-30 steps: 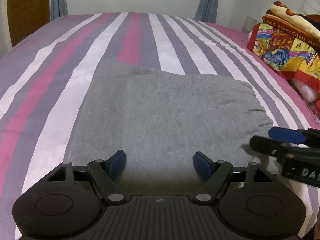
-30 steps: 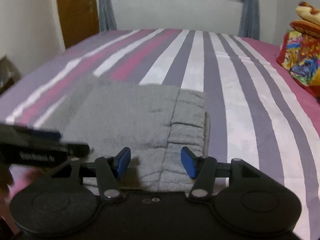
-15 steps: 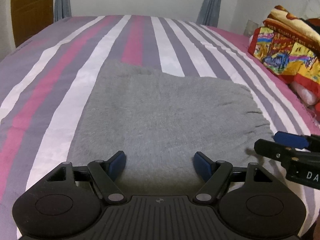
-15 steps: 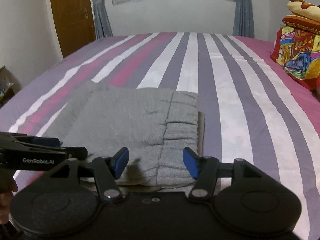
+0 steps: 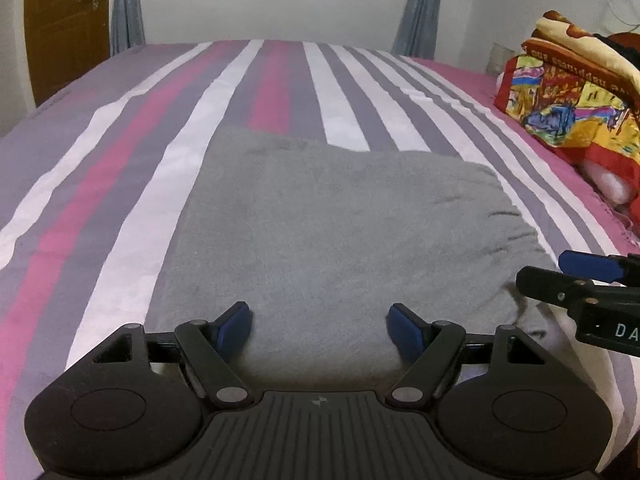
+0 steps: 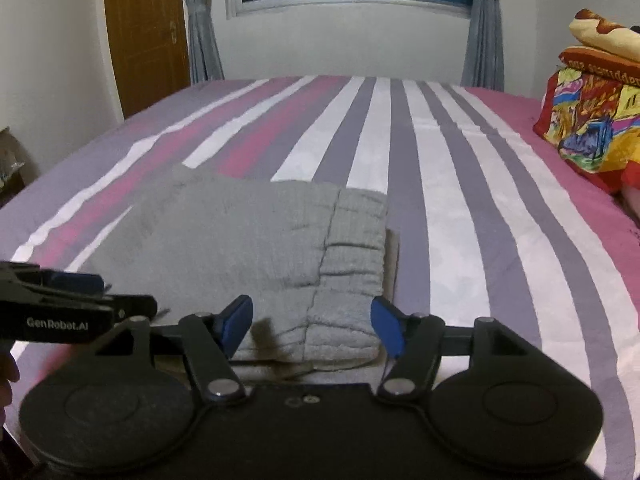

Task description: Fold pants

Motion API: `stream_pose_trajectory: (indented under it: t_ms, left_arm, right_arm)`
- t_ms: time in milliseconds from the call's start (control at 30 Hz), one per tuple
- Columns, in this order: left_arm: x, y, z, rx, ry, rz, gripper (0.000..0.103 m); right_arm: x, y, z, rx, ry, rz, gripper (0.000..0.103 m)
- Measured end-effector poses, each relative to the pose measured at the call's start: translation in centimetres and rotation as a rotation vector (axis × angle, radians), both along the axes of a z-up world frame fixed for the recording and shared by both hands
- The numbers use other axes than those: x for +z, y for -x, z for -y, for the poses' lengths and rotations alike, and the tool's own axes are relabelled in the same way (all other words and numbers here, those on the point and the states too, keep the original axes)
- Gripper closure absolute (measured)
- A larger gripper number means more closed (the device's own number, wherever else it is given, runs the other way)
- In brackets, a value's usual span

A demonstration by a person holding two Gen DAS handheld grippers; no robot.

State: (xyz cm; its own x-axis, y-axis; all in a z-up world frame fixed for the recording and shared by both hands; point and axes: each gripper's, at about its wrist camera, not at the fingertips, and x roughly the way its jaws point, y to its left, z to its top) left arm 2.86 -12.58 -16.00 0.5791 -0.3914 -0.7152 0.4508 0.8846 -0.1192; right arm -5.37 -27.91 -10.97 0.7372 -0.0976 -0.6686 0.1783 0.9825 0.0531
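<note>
While both grippers hang over the near edge of the bed, this is how things stand.

Left gripper [image 5: 319, 322]: jaws spread wide, blue pads [image 5: 236, 322] well apart, nothing between them but the flat grey cloth below. It grips nothing; I cannot tell whether the pads brush the cloth.

Right gripper [image 6: 312, 326]: jaws apart and just been opening wider. The waistband end of the pants sits between the pads [image 6: 387, 328], but neither pad presses on it, so it has hold of nothing.

Pants [image 5: 340, 232]: grey, folded into a squarish stack, lying flat on the bed near its front edge. The ribbed waistband [image 6: 356, 248] is on the right side of the stack, with a lower layer peeking out beneath it.

Bed [image 6: 460, 208]: sheet striped in purple, white and pink, running away toward the window wall.

Blanket [image 5: 572, 96]: bright, patterned, folded in a pile at the far right of the bed, well apart from the pants.

Hand [image 6: 8, 376]: a bit of it shows at the left edge, behind the left gripper.
</note>
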Motion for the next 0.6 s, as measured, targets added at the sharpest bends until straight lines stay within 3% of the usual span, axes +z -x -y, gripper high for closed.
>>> stream_pose_trajectory:
  t_ms: [67, 100, 167, 300, 467, 600]
  left_arm:
    - [-0.6, 0.1, 0.2, -0.013, -0.022, 0.005, 0.027]
    - [-0.5, 0.2, 0.4, -0.014, -0.031, 0.010, 0.027]
    - [0.0, 0.3, 0.3, -0.012, -0.018, 0.007, 0.027]
    - [0.7, 0.2, -0.3, 0.011, 0.004, 0.005, 0.027]
    - [0.6, 0.2, -0.7, 0.021, 0.003, 0.002, 0.027]
    - [0.1, 0.3, -0.4, 0.016, -0.013, 0.000, 0.027]
  right_arm:
    - [-1.8, -0.6, 0.2, -0.010, 0.019, -0.078, 0.034]
    - [-2.4, -0.8, 0.7, -0.016, -0.030, -0.103, 0.036]
    - [-2.2, -0.3, 1.4, -0.049, -0.100, -0.079, 0.035]
    - [-0.5, 0.2, 0.9, -0.039, -0.042, -0.037, 0.034]
    - [1.9, 0.7, 0.4, -0.020, -0.009, 0.078, 0.036]
    - [1.2, -0.3, -0.2, 0.024, -0.006, 0.043, 0.043]
